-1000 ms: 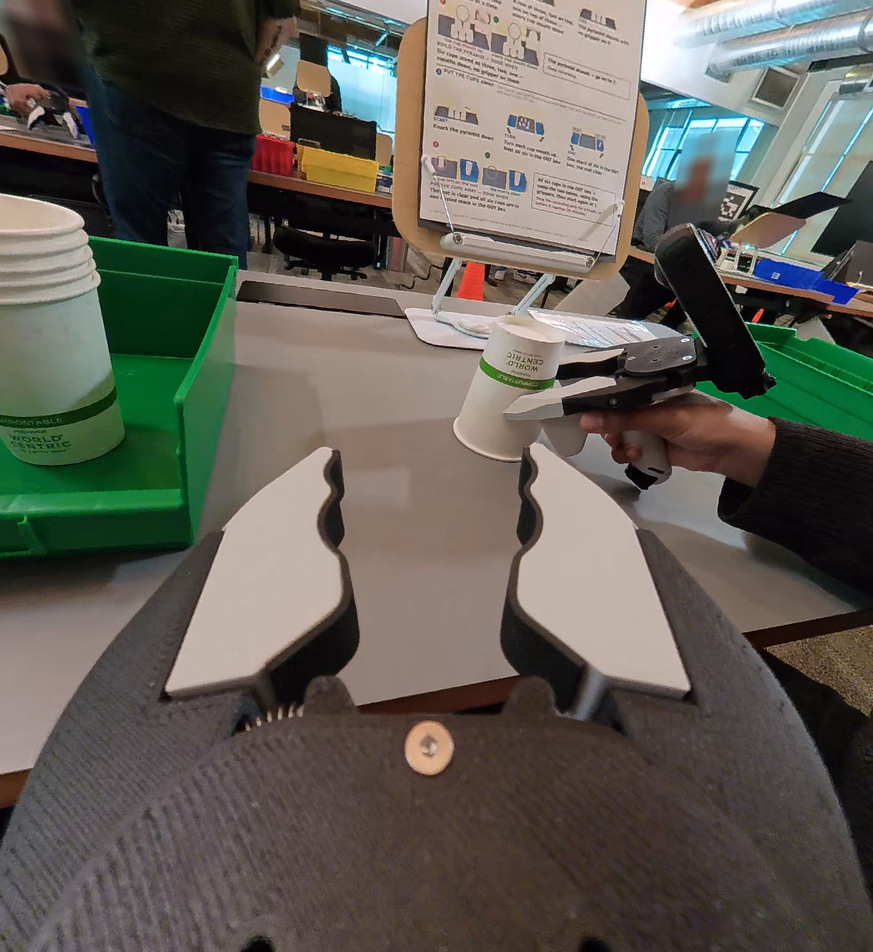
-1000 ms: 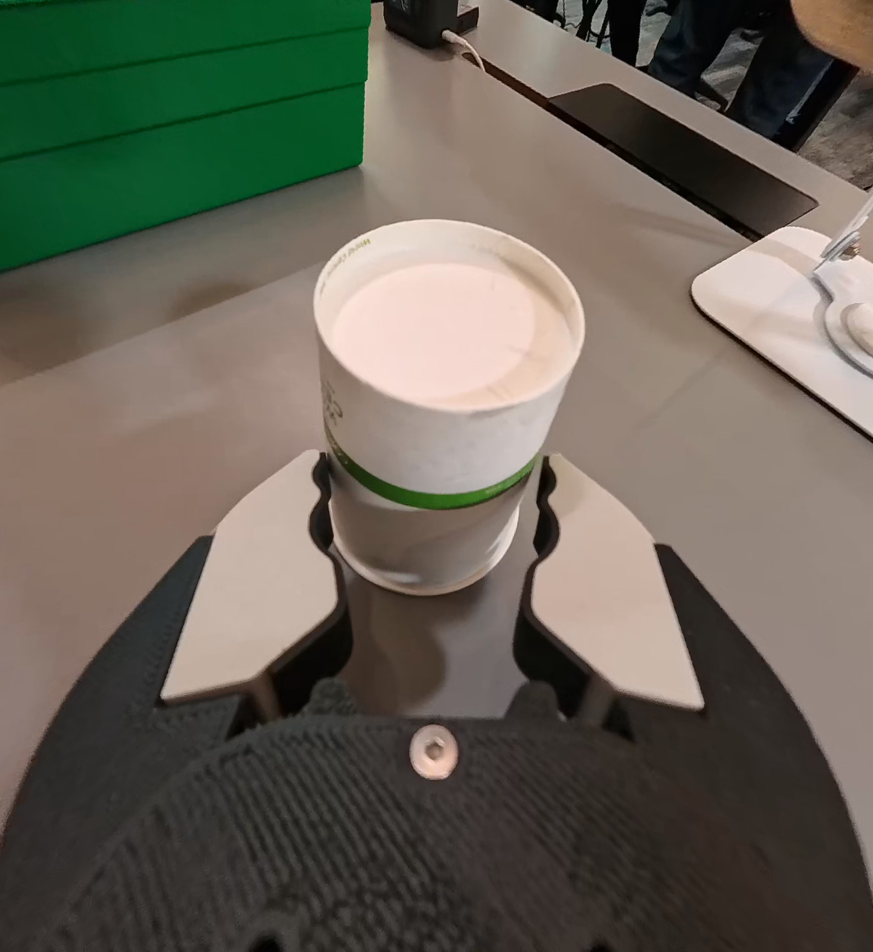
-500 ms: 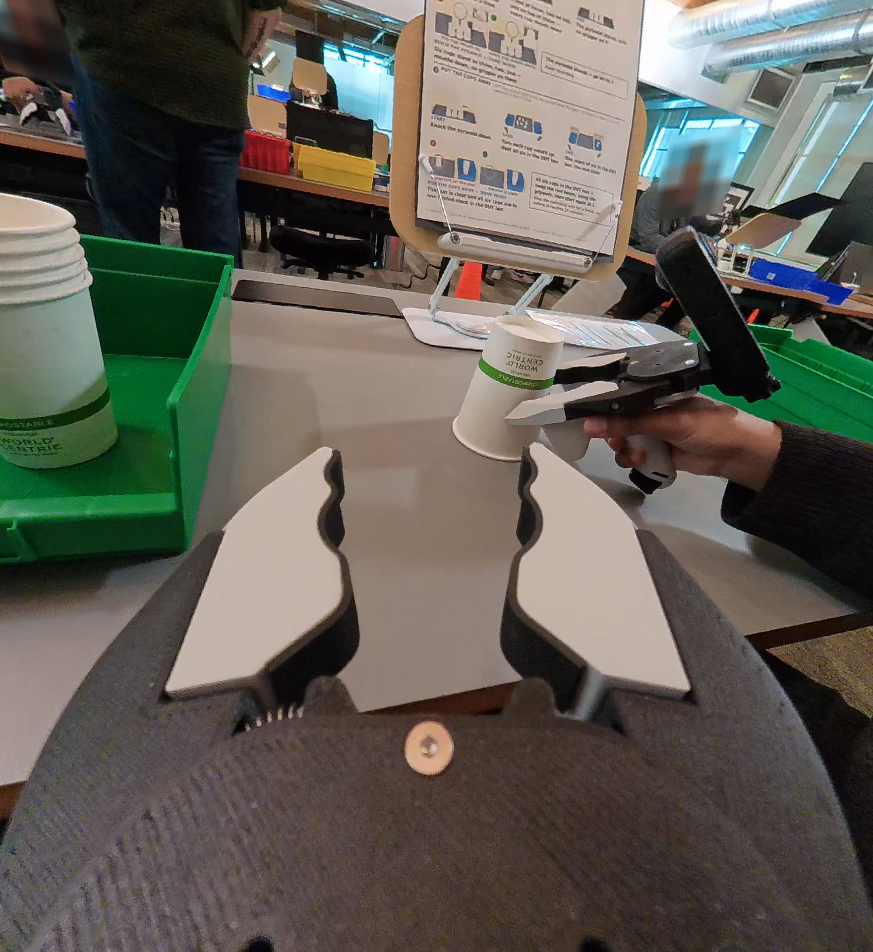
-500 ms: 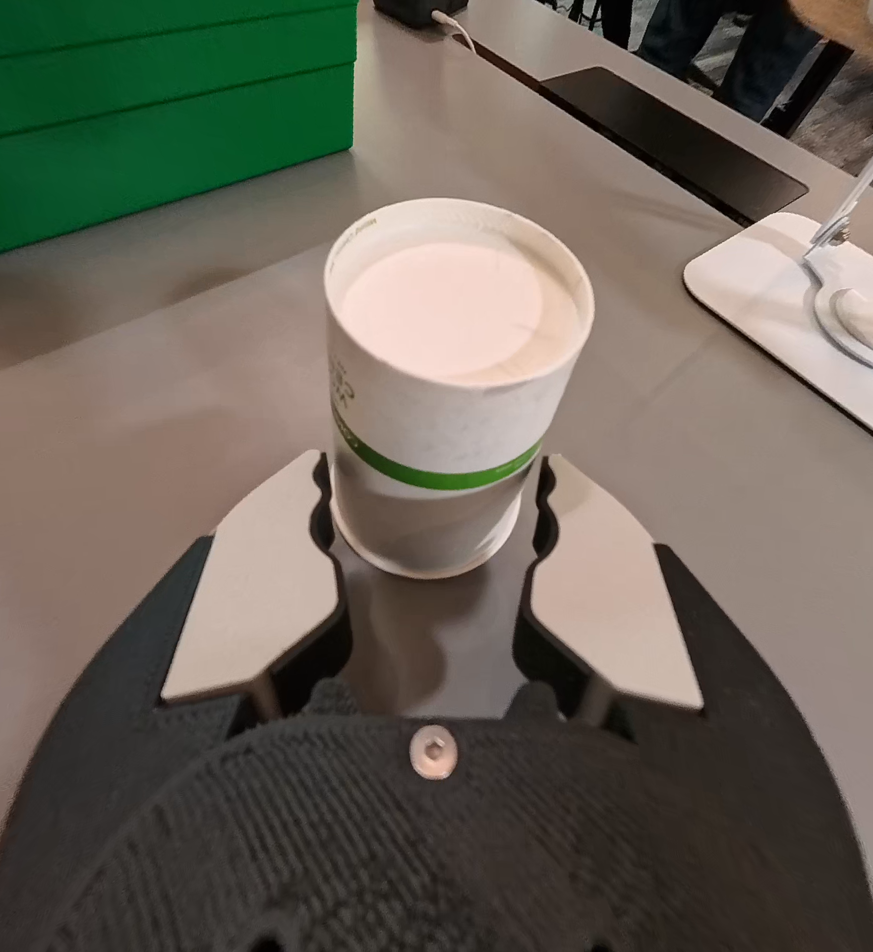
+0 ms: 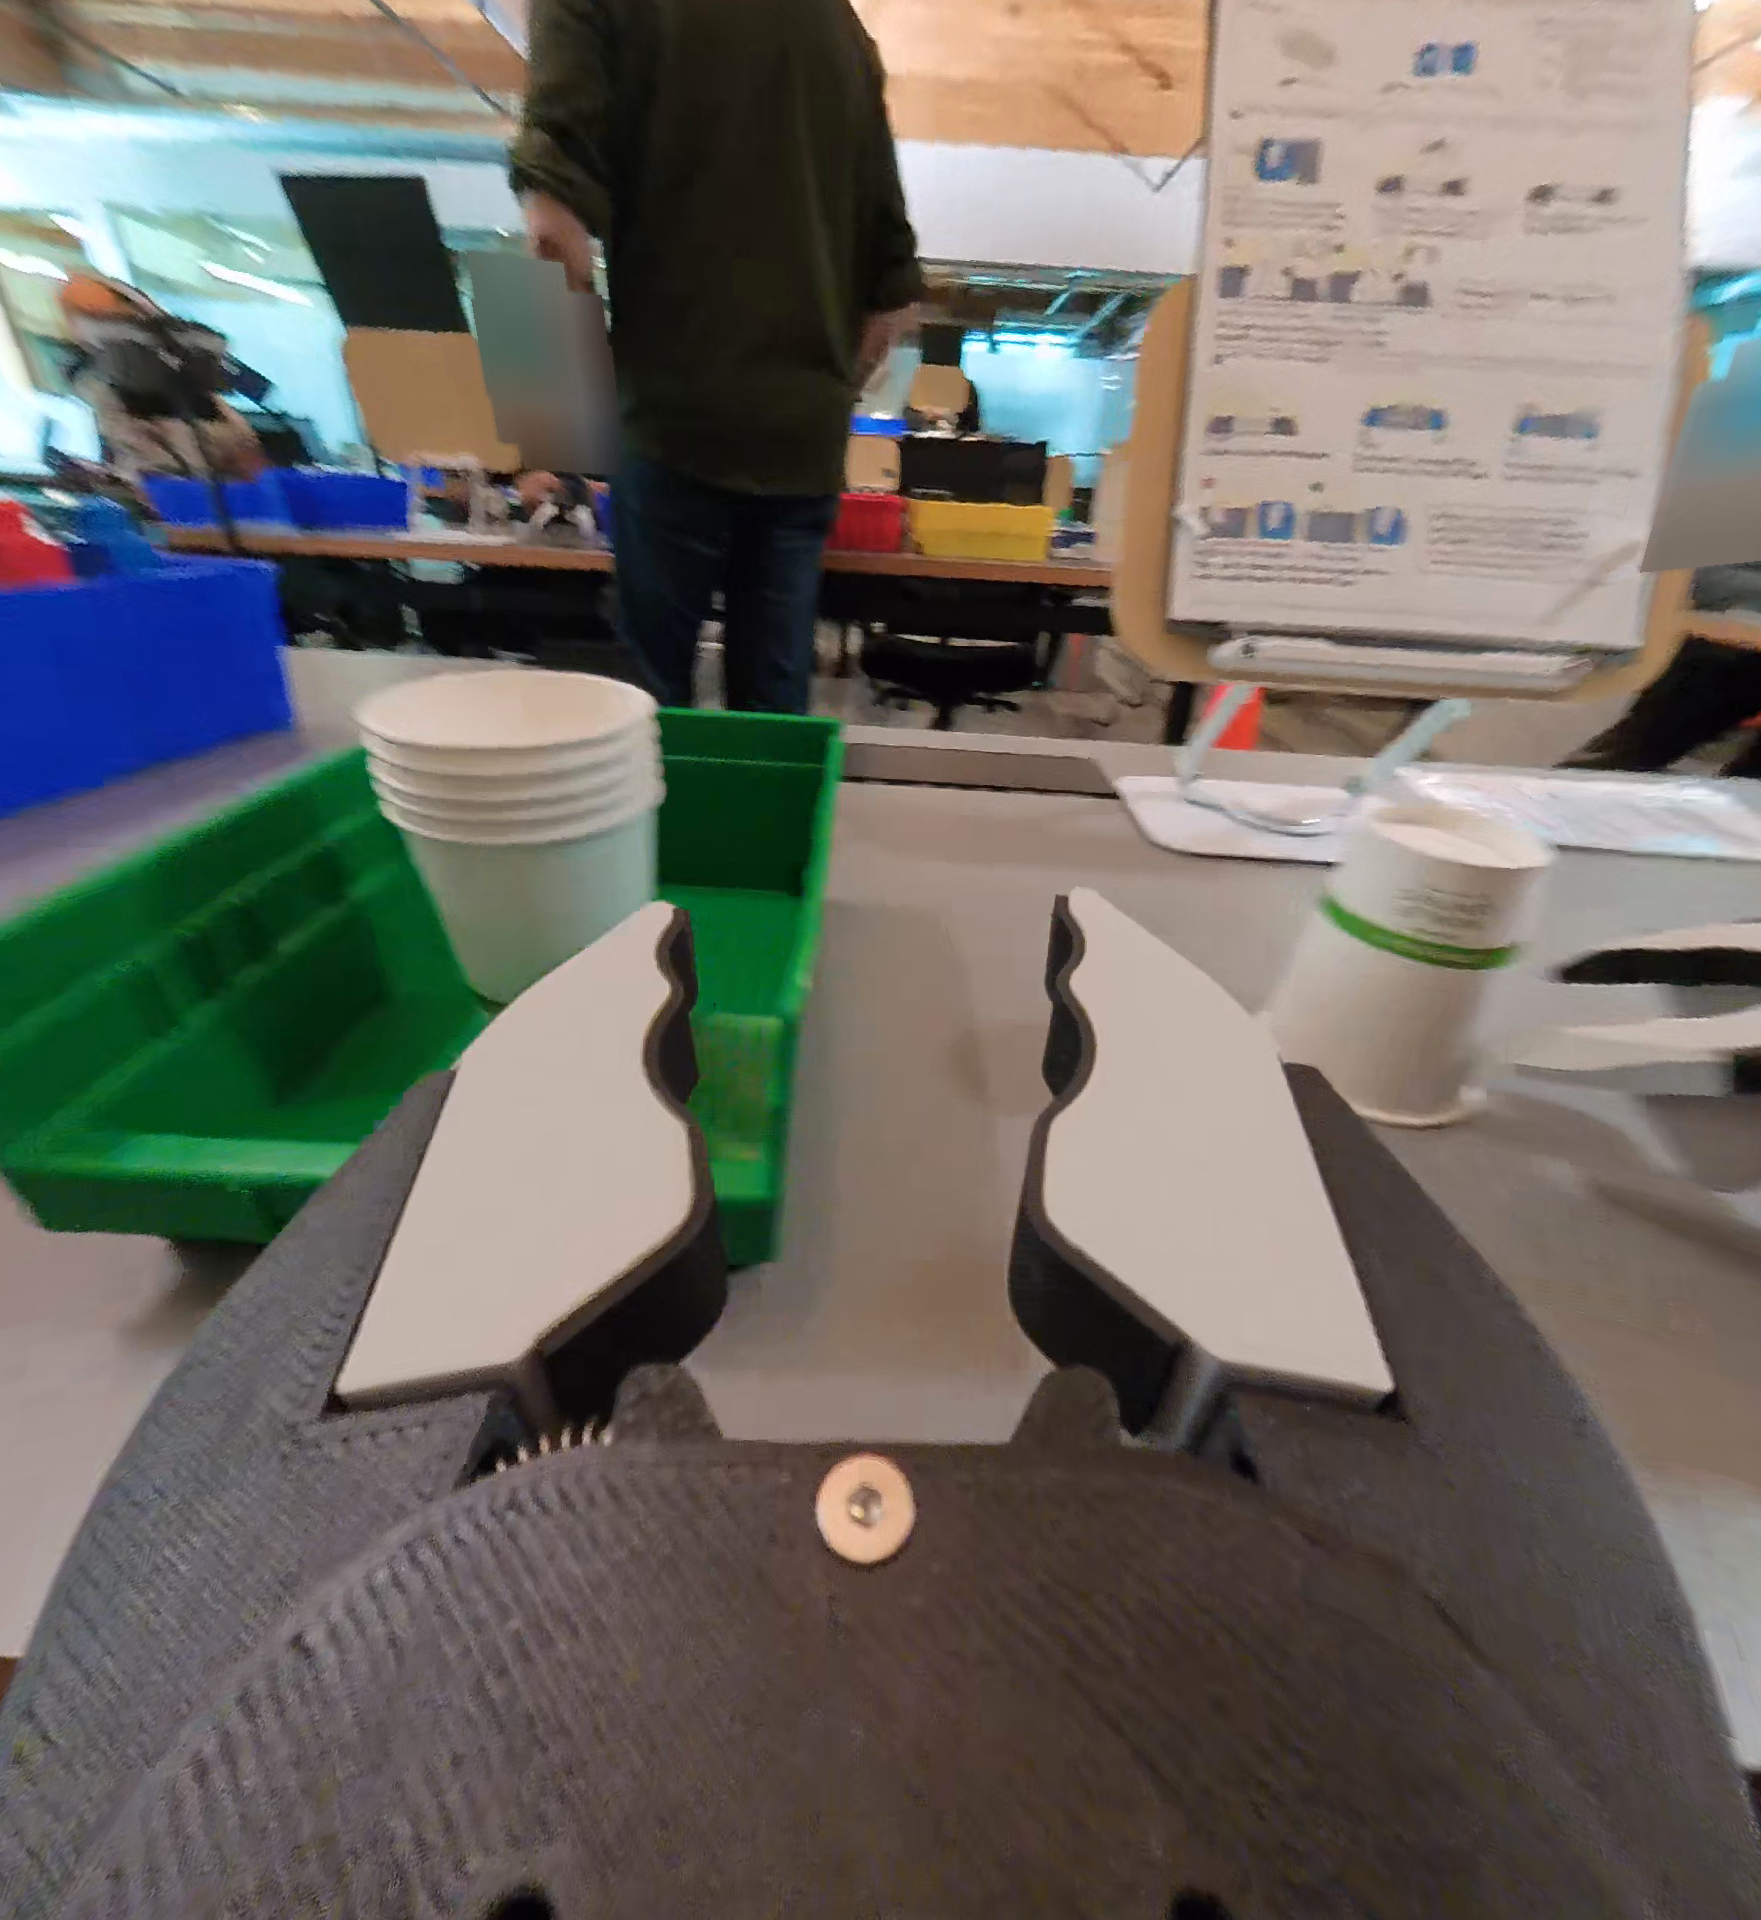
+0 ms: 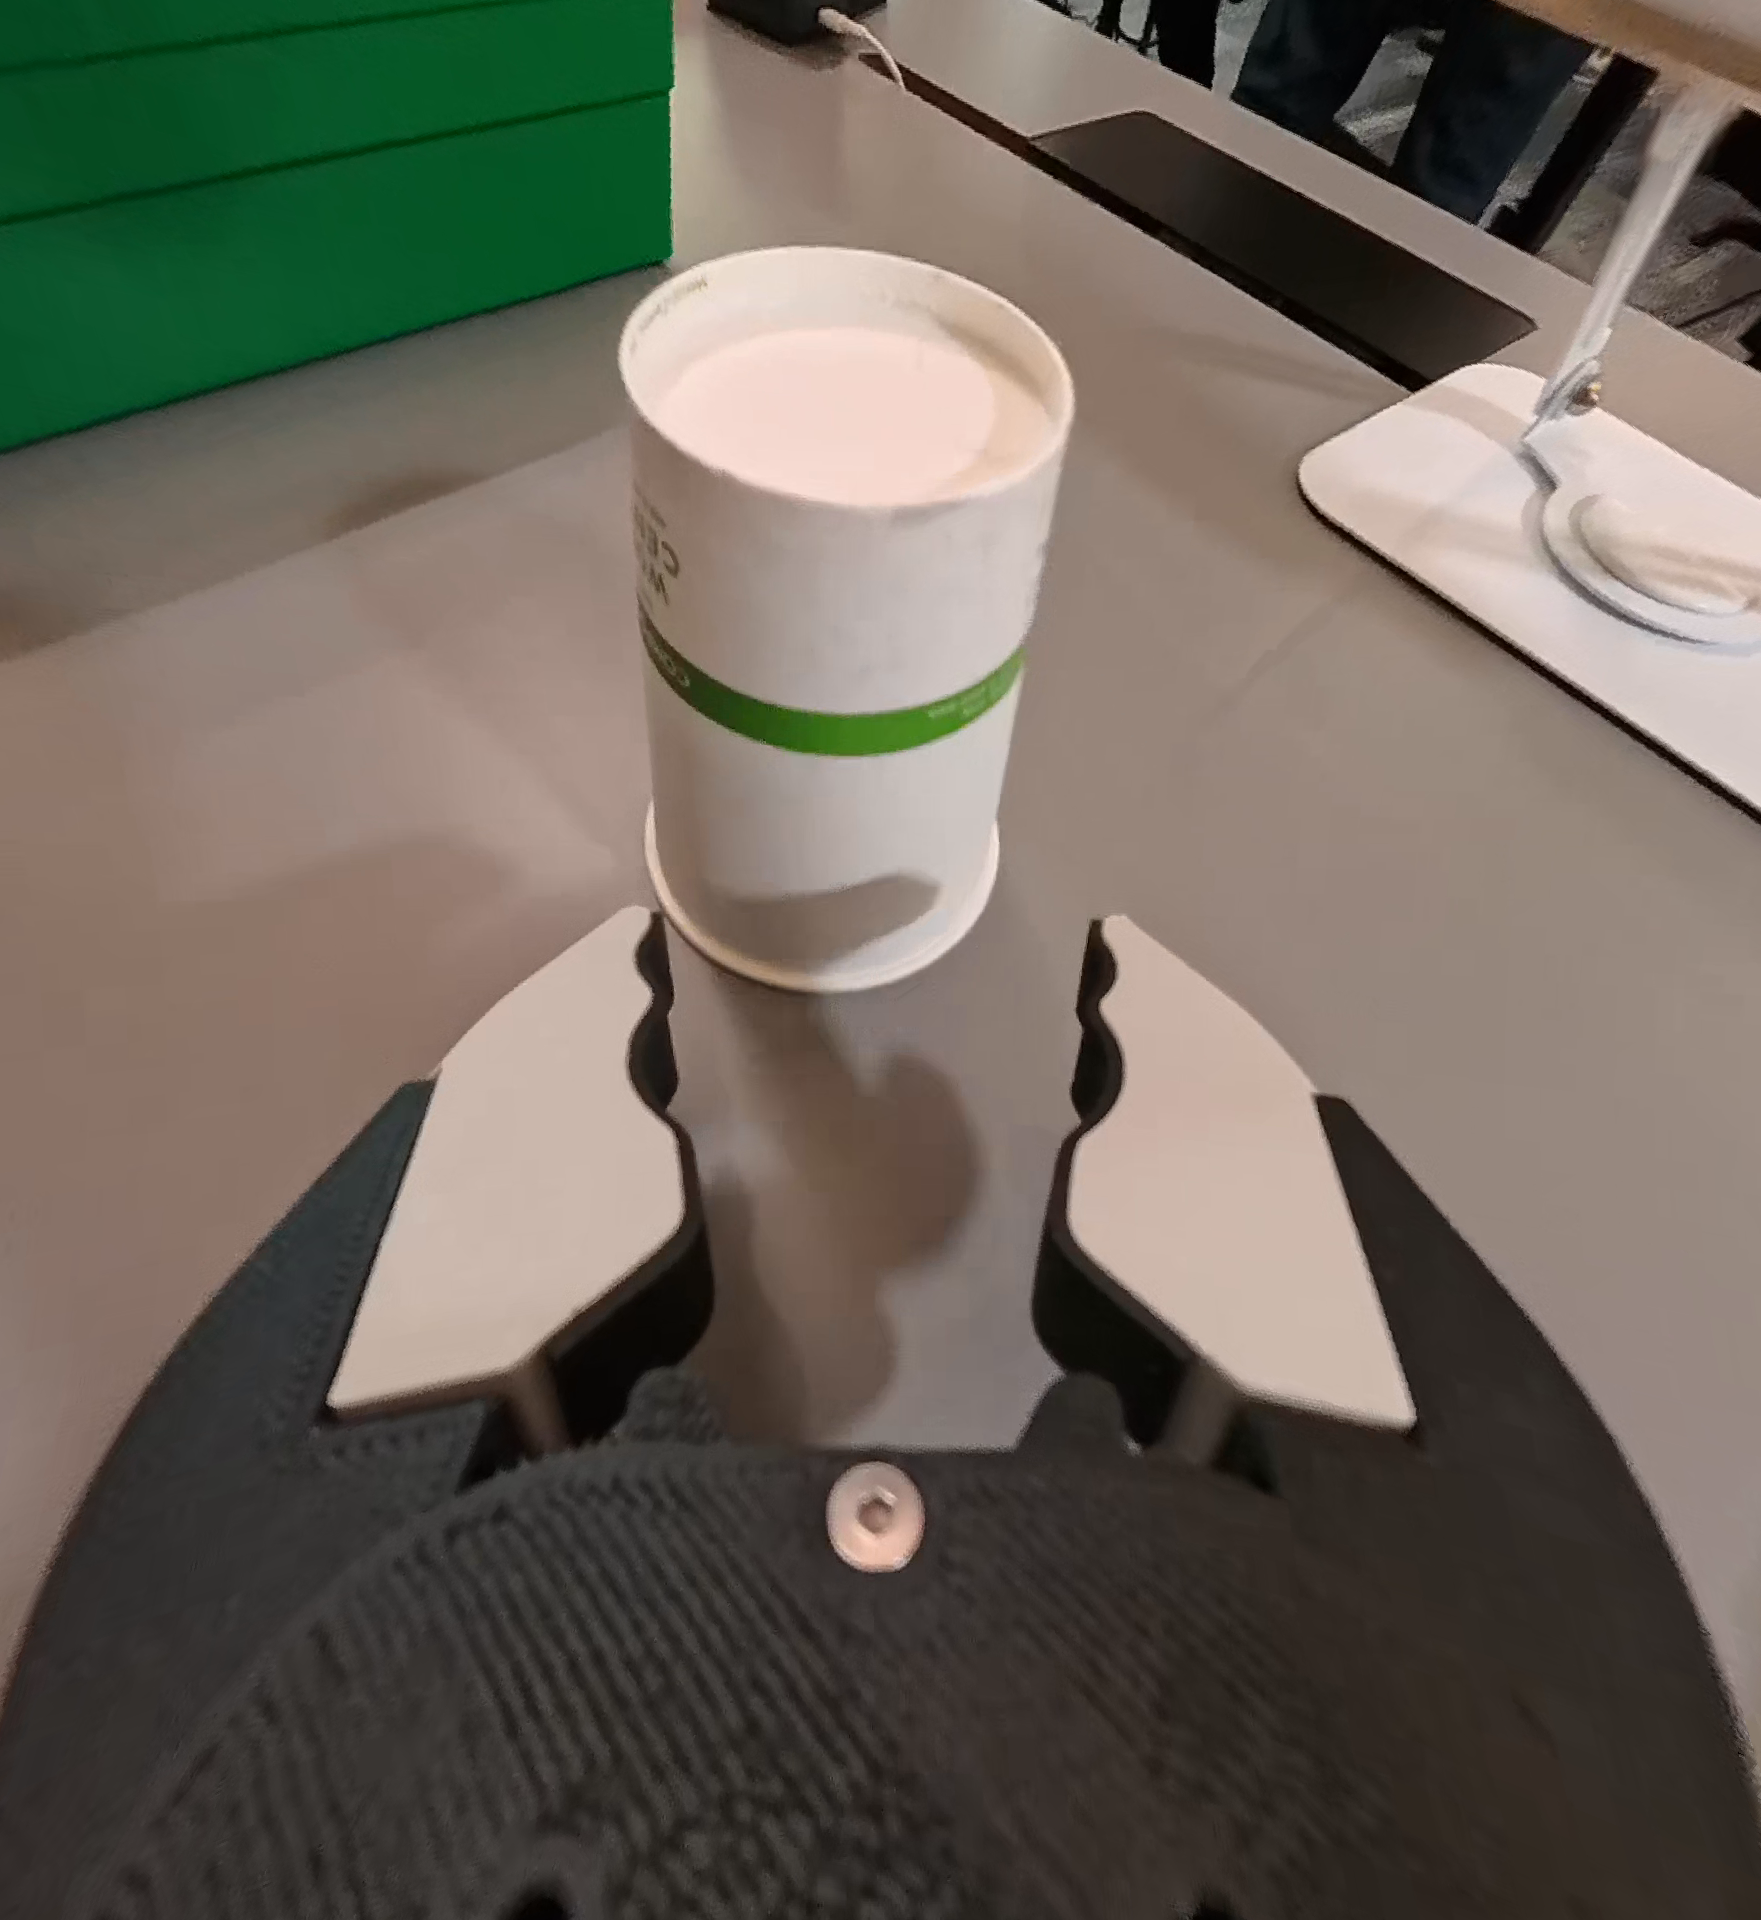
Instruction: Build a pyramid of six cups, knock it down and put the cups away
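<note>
A white paper cup point(image 6: 834, 623) with a green band stands upside down on the grey table point(image 6: 232, 831). My right gripper point(image 6: 871, 935) is open and empty, with its fingertips just short of the cup's rim. The same cup shows in the left wrist view point(image 5: 1406, 966), with the right gripper point(image 5: 1686, 997) at its right. My left gripper point(image 5: 871, 925) is open and empty above the table. It points between the upside-down cup and a stack of several upright white cups point(image 5: 523, 821) that stands in a green bin point(image 5: 180, 1039).
A stand with a printed sheet point(image 5: 1427, 332) is at the back right on a white base point(image 6: 1582, 582). A blue bin point(image 5: 97, 675) is at the far left. A person point(image 5: 730, 343) stands behind the table. A black strip point(image 6: 1271, 208) is set into the tabletop.
My right gripper has drawn back from the upside-down cup, which now stands clear of the fingers. My left gripper has swung left and forward, bringing the green bin and cup stack toward the middle.
</note>
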A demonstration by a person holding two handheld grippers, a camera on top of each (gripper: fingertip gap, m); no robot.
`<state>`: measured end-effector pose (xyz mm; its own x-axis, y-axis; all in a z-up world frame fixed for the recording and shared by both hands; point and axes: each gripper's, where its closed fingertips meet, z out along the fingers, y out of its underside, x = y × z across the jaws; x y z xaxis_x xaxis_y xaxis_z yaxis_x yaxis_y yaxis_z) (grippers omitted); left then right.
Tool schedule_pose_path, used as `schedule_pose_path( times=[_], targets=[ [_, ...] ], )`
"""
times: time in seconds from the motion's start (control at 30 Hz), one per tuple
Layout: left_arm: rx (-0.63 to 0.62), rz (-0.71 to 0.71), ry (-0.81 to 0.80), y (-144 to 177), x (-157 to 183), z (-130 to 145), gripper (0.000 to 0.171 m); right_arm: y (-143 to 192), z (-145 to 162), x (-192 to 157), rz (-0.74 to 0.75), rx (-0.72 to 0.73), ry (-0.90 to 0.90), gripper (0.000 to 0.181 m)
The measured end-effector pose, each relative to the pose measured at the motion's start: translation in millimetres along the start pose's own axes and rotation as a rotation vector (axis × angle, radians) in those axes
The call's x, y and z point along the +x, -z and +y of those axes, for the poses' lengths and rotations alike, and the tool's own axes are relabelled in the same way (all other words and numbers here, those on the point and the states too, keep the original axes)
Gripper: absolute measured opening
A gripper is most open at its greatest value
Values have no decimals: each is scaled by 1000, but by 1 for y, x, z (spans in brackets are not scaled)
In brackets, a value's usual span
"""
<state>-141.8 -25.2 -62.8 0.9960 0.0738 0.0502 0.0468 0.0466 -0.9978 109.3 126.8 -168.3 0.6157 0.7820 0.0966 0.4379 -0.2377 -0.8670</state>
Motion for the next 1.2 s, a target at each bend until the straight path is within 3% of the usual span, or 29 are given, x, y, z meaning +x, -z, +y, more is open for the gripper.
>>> schedule_pose_path(
  times=[0.1, 0.2, 0.57, 0.67, 0.83, 1.2],
  targets=[
    [-28, -91, -66, -12, -39, 1, 74, 12, 7, 8, 28, 2, -23, 75],
    [-51, -114, 1, -26, -67, 2, 85, 26, 16, 20, 71, -2, -44, 74],
    [-110, -175, -189, -108, -110, -2, 92, 84, 53, 66, 253, -5, -161, 70],
    [-106, -173, -134, -124, -119, -1, 92, 97, 61, 73, 290, -7, -185, 69],
    [-206, -118, -124, -143, -118, 11, 86, 114, 71, 80, 336, -9, -212, 68],
    [-193, -125, -81, -142, -124, 4, 84, 117, 76, 79, 346, -35, -189, 66]
  ],
)
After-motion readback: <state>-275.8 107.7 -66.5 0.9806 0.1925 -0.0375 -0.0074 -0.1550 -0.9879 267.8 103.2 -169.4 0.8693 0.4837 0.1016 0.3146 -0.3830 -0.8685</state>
